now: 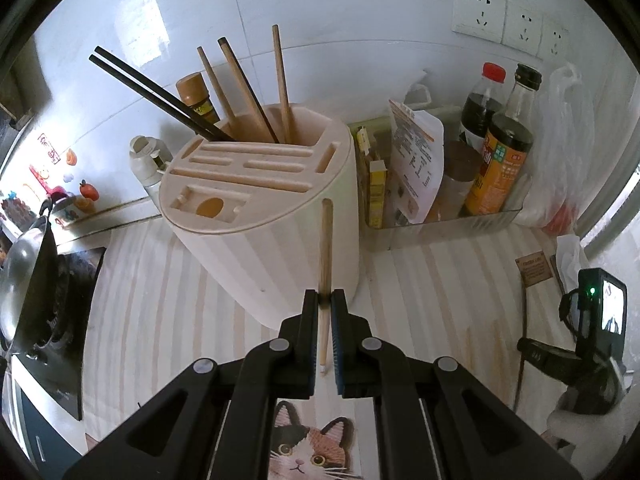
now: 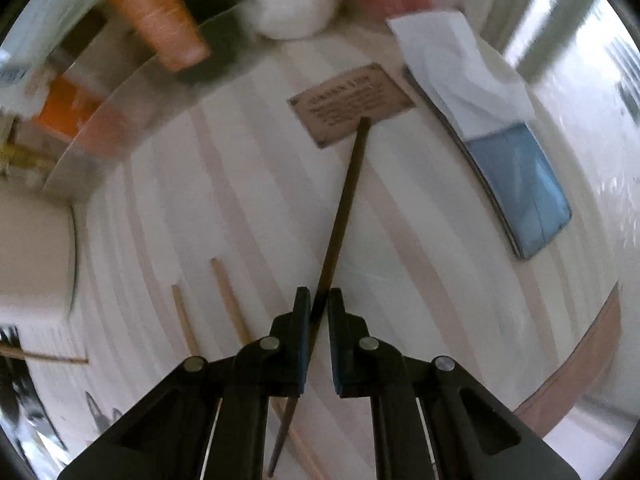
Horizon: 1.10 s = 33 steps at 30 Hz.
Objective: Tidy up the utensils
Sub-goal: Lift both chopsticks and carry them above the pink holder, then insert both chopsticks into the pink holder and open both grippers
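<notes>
Though clamped, wooden chopstick (image 1: 326, 252) upright.

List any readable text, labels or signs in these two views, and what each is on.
None can be read in full.
Brown plaque on the striped mat: lettering blurred.
Orange-labelled dark sauce bottle: Chinese characters, too small.
White printed pouch in the clear tray: print too small.
Yellow box: illegible.
Red sticker on the tiled wall: unreadable.
</notes>
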### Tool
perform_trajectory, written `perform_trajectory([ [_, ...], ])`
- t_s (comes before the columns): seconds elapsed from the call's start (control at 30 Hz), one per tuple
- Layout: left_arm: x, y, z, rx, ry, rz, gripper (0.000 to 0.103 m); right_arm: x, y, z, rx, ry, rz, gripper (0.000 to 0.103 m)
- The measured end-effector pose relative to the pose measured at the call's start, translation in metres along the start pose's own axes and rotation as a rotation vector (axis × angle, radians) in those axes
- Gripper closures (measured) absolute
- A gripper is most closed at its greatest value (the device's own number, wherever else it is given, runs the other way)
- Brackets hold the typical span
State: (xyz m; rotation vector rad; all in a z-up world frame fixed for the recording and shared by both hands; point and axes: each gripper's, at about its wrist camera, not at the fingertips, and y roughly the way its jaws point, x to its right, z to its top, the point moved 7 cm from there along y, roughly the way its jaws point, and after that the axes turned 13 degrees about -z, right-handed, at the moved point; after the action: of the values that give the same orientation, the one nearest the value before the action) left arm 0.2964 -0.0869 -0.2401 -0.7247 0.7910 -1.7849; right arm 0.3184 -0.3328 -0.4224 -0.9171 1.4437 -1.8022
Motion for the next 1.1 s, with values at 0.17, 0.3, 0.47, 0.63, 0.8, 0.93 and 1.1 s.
perform_trajectory([
  [0.17, -0.004, -0.008, -0.001, 0.011, -0.013, -0.006, 0.099, -0.001, -0.024, -0.004, 0.084, 0.008, 0.081, 0.097],
  [0.3, -0.006, -0.023, -0.001, 0.026, -0.03, -0.031, 0.099, 0.005, -0.063, -0.008, 0.187, 0.001, 0.152, 0.097],
  [0.47, -0.009, -0.052, 0.006, 0.062, -0.05, -0.081, 0.099, -0.001, -0.113, -0.008, 0.3, 0.008, 0.257, 0.097],
  [0.63, -0.011, -0.09, 0.025, 0.126, -0.069, -0.138, 0.099, -0.017, -0.175, 0.0, 0.42, 0.016, 0.373, 0.097],
  [0.8, -0.017, -0.134, 0.061, 0.213, -0.091, -0.2, 0.099, -0.046, -0.249, 0.015, 0.537, -0.005, 0.508, 0.097],
  [0.93, -0.025, -0.161, 0.093, 0.274, -0.095, -0.214, 0.099, -0.08, -0.291, 0.026, 0.598, -0.042, 0.591, 0.097],
  [1.1, -0.038, -0.171, 0.135, 0.324, -0.082, -0.177, 0.099, -0.126, -0.32, 0.048, 0.656, -0.065, 0.646, 0.097],
])
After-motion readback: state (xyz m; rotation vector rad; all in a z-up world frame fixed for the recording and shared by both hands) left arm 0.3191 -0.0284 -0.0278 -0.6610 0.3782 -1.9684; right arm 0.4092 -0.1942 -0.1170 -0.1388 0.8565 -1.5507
